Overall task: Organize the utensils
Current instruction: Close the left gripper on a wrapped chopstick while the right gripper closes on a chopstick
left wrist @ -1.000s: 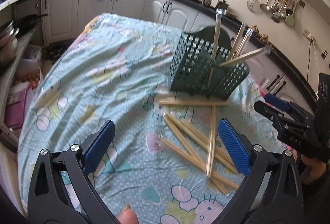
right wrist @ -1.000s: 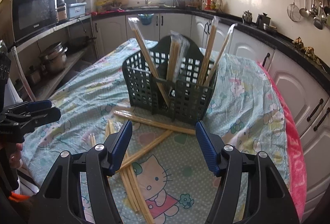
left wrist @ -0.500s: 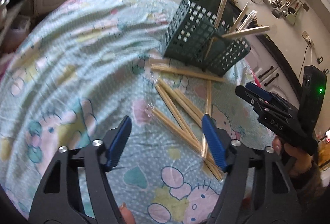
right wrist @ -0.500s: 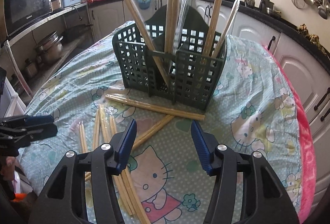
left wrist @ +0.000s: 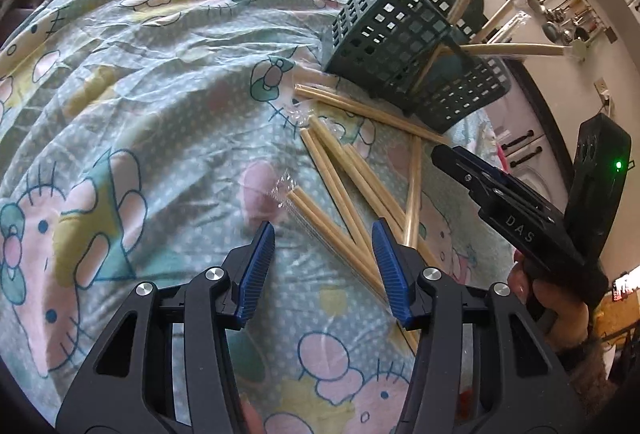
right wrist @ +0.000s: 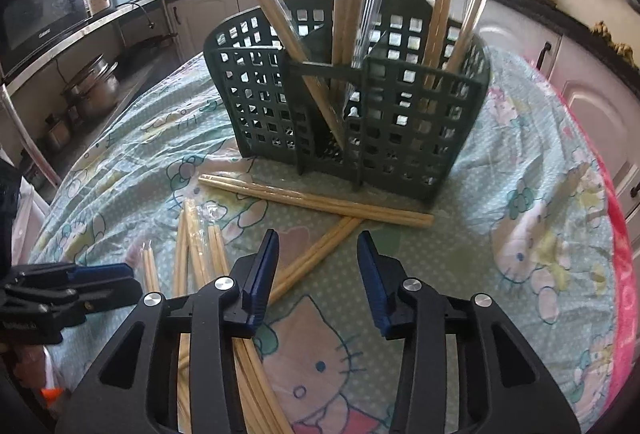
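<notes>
A dark green lattice utensil holder (right wrist: 352, 106) stands on the Hello Kitty tablecloth (left wrist: 120, 82) with several wrapped chopstick pairs upright in it; it also shows in the left wrist view (left wrist: 400, 46). Several wrapped chopstick pairs (left wrist: 344, 194) lie loose on the cloth in front of it, also in the right wrist view (right wrist: 316, 200). My left gripper (left wrist: 322, 240) is open and empty, low over the nearest pair (left wrist: 320, 226). My right gripper (right wrist: 316, 246) is open and empty, just above a slanted pair (right wrist: 316, 258). Each gripper shows in the other's view (left wrist: 500, 194) (right wrist: 68, 282).
Kitchen counters and white cabinets (right wrist: 580, 82) ring the table. A microwave (right wrist: 40, 14) and pots (right wrist: 92, 86) sit on shelves at the left. Ladles hang on the wall (left wrist: 560, 14). A pink cloth edge (right wrist: 624, 274) runs along the table's right side.
Both grippers have moved forward and down toward the loose chopsticks, and both jaws have narrowed while staying open. The holder looms larger in the right wrist view.
</notes>
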Action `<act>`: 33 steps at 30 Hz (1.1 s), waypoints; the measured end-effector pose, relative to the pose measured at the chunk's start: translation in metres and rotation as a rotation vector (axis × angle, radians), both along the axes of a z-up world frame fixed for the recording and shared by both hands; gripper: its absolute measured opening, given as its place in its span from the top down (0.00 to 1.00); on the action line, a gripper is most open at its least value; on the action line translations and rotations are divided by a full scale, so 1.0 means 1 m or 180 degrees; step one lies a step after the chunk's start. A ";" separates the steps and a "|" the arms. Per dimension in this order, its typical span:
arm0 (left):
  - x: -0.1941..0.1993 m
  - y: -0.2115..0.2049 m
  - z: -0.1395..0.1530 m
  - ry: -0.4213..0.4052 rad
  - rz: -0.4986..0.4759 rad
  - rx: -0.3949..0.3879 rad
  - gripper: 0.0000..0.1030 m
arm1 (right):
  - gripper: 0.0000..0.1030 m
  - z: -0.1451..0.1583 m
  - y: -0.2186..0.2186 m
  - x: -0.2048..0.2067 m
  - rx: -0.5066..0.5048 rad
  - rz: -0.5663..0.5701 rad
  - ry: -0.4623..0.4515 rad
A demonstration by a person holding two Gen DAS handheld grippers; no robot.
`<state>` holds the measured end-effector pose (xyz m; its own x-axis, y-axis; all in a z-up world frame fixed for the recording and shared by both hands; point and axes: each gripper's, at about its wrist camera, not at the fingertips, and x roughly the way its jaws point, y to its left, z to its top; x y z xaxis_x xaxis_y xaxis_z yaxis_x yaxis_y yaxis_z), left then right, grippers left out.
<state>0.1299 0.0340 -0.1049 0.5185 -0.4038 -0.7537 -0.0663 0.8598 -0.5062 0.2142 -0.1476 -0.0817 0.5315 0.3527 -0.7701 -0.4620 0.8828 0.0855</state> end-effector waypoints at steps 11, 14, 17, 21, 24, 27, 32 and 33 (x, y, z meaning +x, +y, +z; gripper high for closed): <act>0.018 0.010 -0.007 0.0056 0.0174 0.0100 0.80 | 0.75 -0.021 0.001 0.035 0.0146 -0.0323 0.0452; 0.020 0.013 -0.009 0.0054 0.0190 0.0084 0.82 | 0.76 -0.027 0.001 0.039 0.0130 -0.0364 0.0528; 0.021 0.015 -0.010 0.0046 0.0192 0.0074 0.85 | 0.77 -0.028 -0.002 0.039 0.0148 -0.0371 0.0544; 0.021 0.016 -0.011 0.0017 0.0184 0.0052 0.88 | 0.80 -0.030 -0.010 0.040 0.0237 -0.0377 0.0628; 0.020 0.018 -0.012 -0.0015 0.0166 0.0031 0.91 | 0.82 -0.029 -0.016 0.039 0.0273 -0.0373 0.0659; 0.019 0.021 -0.014 -0.0042 0.0139 -0.0014 0.93 | 0.86 -0.030 -0.026 0.036 0.0345 -0.0403 0.0706; 0.020 0.026 -0.015 -0.0054 0.0124 -0.0080 0.96 | 0.92 -0.028 -0.035 0.030 0.0312 -0.0457 0.0718; 0.019 0.027 -0.015 -0.0056 0.0126 -0.0093 0.96 | 0.93 -0.028 -0.035 0.029 0.0305 -0.0452 0.0731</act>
